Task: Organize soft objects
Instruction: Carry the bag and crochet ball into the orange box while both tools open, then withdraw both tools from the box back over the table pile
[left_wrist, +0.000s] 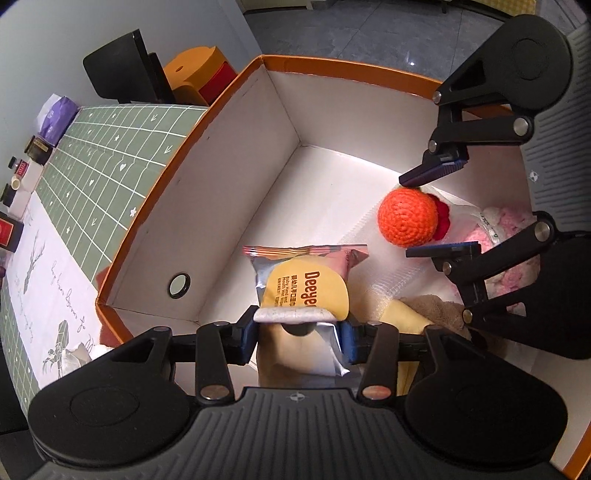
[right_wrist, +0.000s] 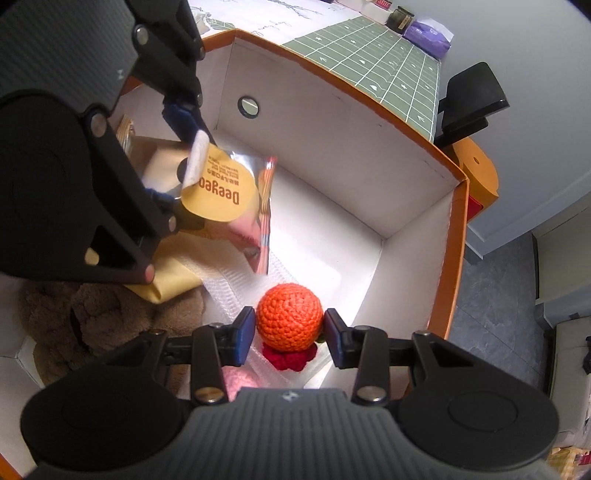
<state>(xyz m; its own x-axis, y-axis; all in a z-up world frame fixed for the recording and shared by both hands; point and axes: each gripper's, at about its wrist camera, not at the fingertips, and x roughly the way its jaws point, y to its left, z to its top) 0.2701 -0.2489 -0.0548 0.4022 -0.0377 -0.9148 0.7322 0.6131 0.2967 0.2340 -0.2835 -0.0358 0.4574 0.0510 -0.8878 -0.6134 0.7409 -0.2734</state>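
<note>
1. The left gripper (left_wrist: 299, 325) is clenched on the wet-wipes pack (left_wrist: 304, 284), which hangs at 6 o'clock in the left view, over the box (left_wrist: 236, 155); being light, slick foil, it may slip.
2. The right gripper (right_wrist: 290, 330) stands released around the crocheted orange ball (right_wrist: 289, 316); the ball looks soft and light, best squeezed across its middle.

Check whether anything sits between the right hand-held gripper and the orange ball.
Nothing visible does. The ball sits directly between the right hand-held gripper's open fingers, inside the box; the wipes pack is off to the side.
</note>
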